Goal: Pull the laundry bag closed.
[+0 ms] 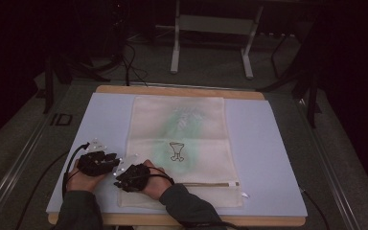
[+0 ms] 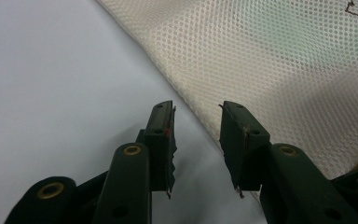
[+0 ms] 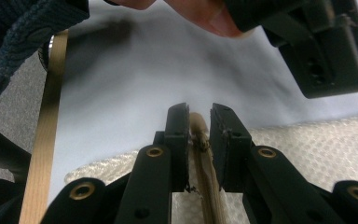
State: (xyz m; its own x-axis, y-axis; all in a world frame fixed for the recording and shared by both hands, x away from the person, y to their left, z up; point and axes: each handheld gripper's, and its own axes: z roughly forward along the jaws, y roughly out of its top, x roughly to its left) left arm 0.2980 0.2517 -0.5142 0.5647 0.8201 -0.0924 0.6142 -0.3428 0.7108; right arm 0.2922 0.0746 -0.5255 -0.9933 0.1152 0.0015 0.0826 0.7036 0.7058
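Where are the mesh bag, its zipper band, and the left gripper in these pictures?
mesh bag (image 1: 177, 120): high view, on its upper cloth panel.
zipper band (image 3: 206, 168): right gripper view, on the tan strip between the jaws.
left gripper (image 2: 196, 122): left gripper view, midway between its fingertips.

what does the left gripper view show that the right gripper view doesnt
Left gripper view alone: the left gripper with its jaws apart over the mesh bag's side edge, nothing between them, and a bit of the small dark drawing printed on the bag.

Right gripper view alone: the right gripper with its jaws astride the bag's tan zipper strip, the table's wooden edge, a dark sleeve, and the other gripper higher up.

Both: the cream mesh bag lying on the pale blue mat.
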